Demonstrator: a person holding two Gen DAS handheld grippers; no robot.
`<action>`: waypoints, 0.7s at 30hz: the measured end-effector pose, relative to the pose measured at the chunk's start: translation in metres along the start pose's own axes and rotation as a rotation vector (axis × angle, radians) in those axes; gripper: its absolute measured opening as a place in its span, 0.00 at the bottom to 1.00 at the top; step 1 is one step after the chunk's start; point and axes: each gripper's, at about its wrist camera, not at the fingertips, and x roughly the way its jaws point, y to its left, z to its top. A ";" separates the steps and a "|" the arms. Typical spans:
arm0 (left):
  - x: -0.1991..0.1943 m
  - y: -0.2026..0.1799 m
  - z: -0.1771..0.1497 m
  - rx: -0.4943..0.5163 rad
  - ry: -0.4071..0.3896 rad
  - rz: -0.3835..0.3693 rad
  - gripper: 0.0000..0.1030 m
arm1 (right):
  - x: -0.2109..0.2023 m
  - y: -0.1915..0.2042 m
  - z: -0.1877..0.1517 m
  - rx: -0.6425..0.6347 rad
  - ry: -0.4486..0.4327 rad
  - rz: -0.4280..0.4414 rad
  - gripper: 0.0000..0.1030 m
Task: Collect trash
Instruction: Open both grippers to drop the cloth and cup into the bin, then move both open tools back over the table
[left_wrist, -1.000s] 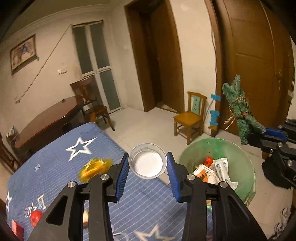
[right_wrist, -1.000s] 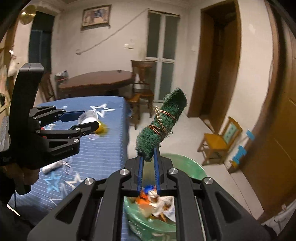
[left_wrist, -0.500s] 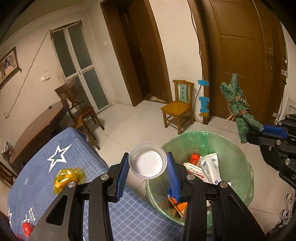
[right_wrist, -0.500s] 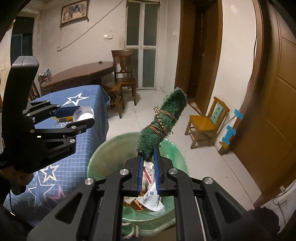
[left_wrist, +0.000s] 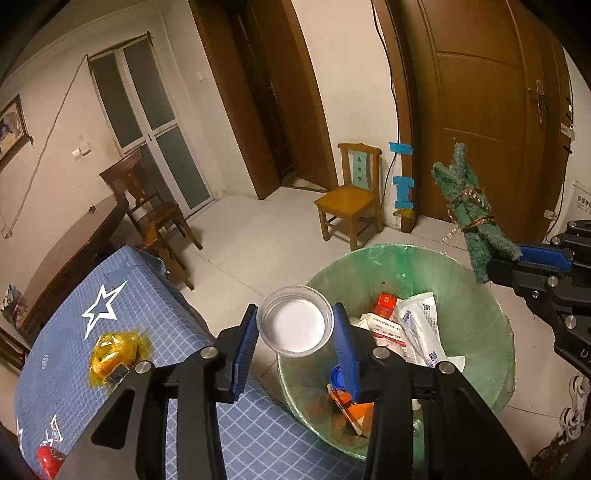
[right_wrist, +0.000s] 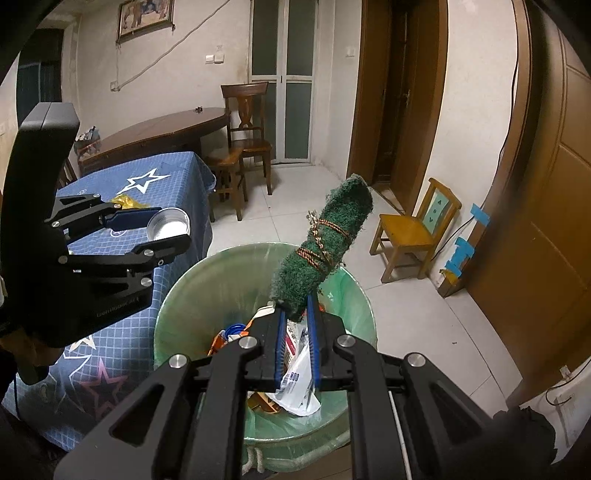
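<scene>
The left gripper (left_wrist: 295, 334) clamps a clear plastic cup (left_wrist: 294, 319) between its blue pads, one pad on each side of the rim, jaws partly apart at the cup's width. The cup's mouth faces the camera, and beyond the fingertips it hangs at the near edge of the green-lined trash bin (left_wrist: 476, 325) — just past the corner of the blue star-patterned tablecloth (left_wrist: 122, 295). The right gripper (right_wrist: 295, 325) is closed tight on the lower end of a green scouring pad roll (right_wrist: 323, 245) bound with gold wire; the roll sticks up and away from the fingertips, tilted right, over the bin's open mouth. Wrappers (right_wrist: 299, 387) lie in the bin below those fingers.
</scene>
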 end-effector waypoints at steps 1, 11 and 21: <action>0.002 0.000 0.000 -0.001 0.002 -0.001 0.40 | 0.001 0.000 0.001 -0.004 0.002 -0.003 0.09; 0.013 0.003 0.000 -0.026 0.022 -0.012 0.66 | 0.011 -0.007 0.003 0.006 0.010 0.010 0.22; 0.000 0.019 -0.003 -0.063 0.006 -0.019 0.66 | 0.011 -0.014 0.001 0.038 0.007 0.020 0.22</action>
